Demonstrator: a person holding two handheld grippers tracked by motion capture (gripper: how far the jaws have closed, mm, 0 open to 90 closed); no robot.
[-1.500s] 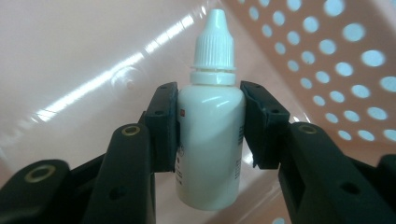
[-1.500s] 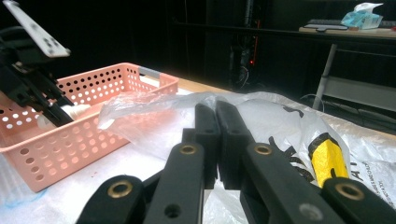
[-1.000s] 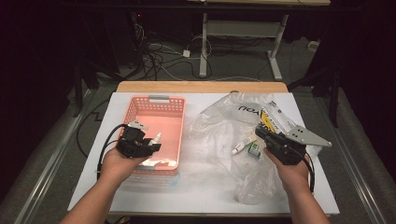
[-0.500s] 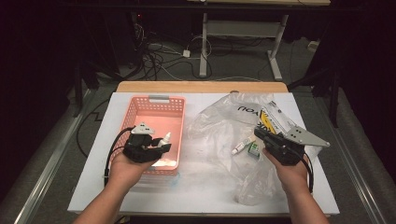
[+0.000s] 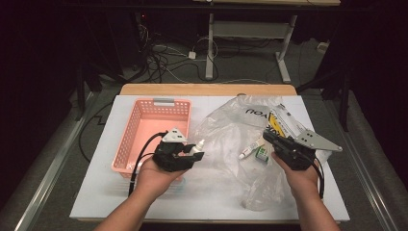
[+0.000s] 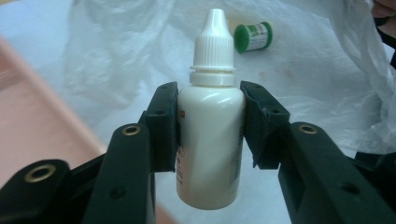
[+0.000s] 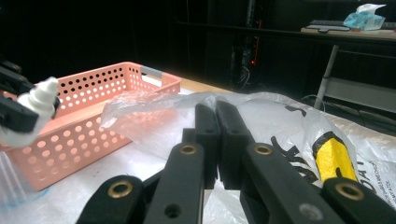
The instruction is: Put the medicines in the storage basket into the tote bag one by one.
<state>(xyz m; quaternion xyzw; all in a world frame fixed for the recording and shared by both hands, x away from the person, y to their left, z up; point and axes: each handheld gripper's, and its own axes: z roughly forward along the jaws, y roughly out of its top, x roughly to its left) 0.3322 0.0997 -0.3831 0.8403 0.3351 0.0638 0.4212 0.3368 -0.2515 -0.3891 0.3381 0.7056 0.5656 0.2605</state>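
- Pinching a white dropper bottle point(image 6: 211, 126) between its jaws, the left gripper point(image 5: 190, 155) holds it just beside the pink basket point(image 5: 139, 139), not yet inside.
- Pressed together on the plastic bag point(image 5: 231, 130), the right gripper point(image 5: 269, 137) rests; a green-capped vial point(image 5: 261, 153) lies there, probably next.

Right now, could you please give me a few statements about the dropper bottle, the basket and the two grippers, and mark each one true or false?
1. The left gripper holds a white dropper bottle between its jaws. True.
2. The dropper bottle lies inside the pink basket. False: it is held in the jaws beside the basket, near the clear plastic bag.
3. The right gripper has its jaws wide open. False: they are shut together with nothing between them.
4. A small green-capped container lies on the plastic bag. True.
5. The dropper bottle's cap is off. False: the white cap is on.
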